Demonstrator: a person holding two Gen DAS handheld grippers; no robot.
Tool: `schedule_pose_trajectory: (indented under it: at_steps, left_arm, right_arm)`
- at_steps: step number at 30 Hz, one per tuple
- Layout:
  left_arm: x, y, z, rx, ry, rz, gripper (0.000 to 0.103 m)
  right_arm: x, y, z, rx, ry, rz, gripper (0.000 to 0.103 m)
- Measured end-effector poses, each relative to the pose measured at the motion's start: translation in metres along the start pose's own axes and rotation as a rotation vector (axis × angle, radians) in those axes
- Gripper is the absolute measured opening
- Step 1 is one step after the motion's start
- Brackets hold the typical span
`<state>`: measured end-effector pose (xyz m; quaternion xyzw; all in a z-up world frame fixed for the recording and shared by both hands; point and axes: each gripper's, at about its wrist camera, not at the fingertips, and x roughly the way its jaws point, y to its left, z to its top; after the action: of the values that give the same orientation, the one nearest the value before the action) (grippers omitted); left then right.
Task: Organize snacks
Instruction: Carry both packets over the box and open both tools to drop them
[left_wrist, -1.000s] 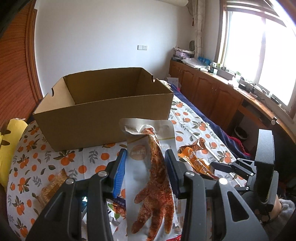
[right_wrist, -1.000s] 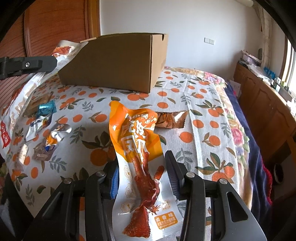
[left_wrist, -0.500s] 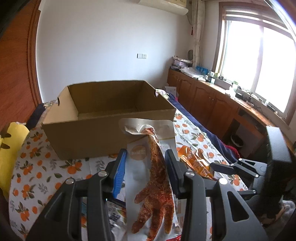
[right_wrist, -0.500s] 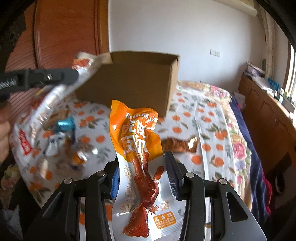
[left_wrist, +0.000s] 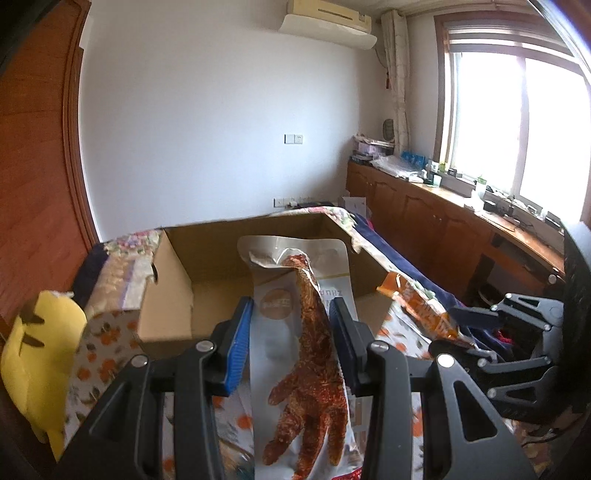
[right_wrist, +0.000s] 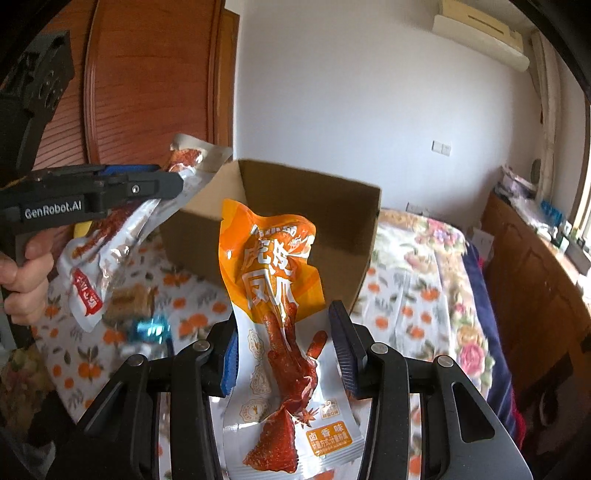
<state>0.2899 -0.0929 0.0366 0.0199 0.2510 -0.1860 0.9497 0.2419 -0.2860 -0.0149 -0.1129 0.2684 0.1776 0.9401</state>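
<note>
My left gripper (left_wrist: 291, 332) is shut on a white chicken-foot snack packet (left_wrist: 303, 332), held in the air over the near edge of the open cardboard box (left_wrist: 207, 295). The box looks empty inside. My right gripper (right_wrist: 286, 347) is shut on an orange and white chicken-foot packet (right_wrist: 273, 295), raised in front of the box (right_wrist: 325, 221). The left gripper (right_wrist: 110, 188) and its packet (right_wrist: 110, 236) show at the left of the right wrist view. The right gripper (left_wrist: 517, 325) and its orange packet (left_wrist: 417, 302) show at the right of the left wrist view.
The box stands on a bed with an orange-print sheet (right_wrist: 406, 295). Loose snacks lie on it, among them a blue-wrapped one (right_wrist: 151, 328) and a brown one (right_wrist: 129, 299). A yellow plush toy (left_wrist: 40, 354) lies at the left. Wooden cabinets (left_wrist: 443, 229) run under the window.
Both grippers have risen and moved toward the box with their packets held. The left gripper now looks down into the open box.
</note>
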Motion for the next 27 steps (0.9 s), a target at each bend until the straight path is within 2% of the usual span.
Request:
schedule_pose_trajectory:
  at_steps: [11, 18, 27]
  left_arm:
    - [0.053, 0.054, 0.044, -0.042, -0.053, 0.020, 0.041]
    - [0.097, 0.086, 0.046, -0.058, 0.001, 0.037, 0.041]
    - [0.128, 0.093, 0.033, -0.090, 0.069, 0.021, 0.041]
  right_arm:
    - [0.062, -0.013, 0.066, -0.013, -0.013, 0.006, 0.043]
    - [0.110, -0.015, 0.087, -0.011, 0.009, 0.018, 0.043]
    - [0.149, -0.017, 0.087, -0.007, 0.060, 0.007, 0.044]
